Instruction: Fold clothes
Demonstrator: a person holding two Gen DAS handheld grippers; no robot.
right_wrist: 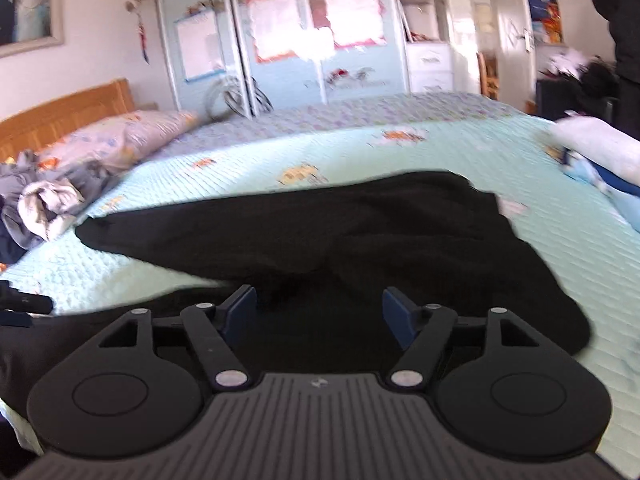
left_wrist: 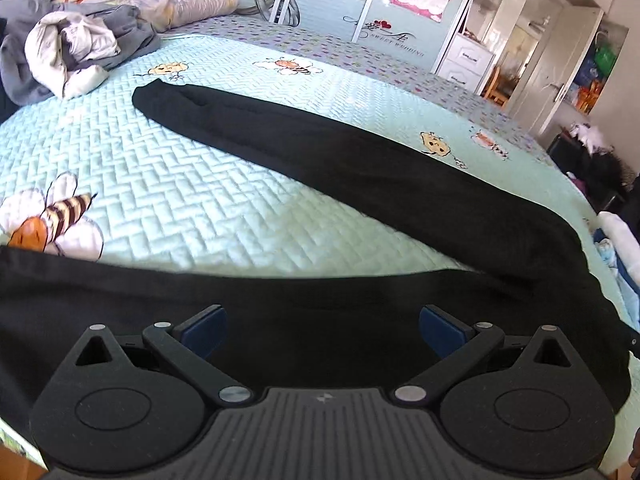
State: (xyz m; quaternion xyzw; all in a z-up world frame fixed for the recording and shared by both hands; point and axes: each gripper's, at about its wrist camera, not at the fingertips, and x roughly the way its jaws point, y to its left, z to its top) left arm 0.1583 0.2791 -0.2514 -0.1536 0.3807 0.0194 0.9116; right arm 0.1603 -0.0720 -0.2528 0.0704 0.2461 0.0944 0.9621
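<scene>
Both claws wide apart, empty | left claw (left_wrist: 322, 330) | right claw (right_wrist: 318, 316) | over black trousers (left_wrist: 360, 168)

bright daylight glares off the wardrobe doors (right_wrist: 304, 28); right view smeared, perhaps motion blur; edges bowed.

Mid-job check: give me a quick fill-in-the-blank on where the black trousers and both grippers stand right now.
1. The black trousers lie spread on the ____.
2. The left gripper has its jaws ____, with nothing between the pads.
3. The right gripper is ____ too, holding nothing.
4. A crumpled grey and white pile of clothes lies beside the ____.

Missing words: bed; open; open; pillow
</scene>
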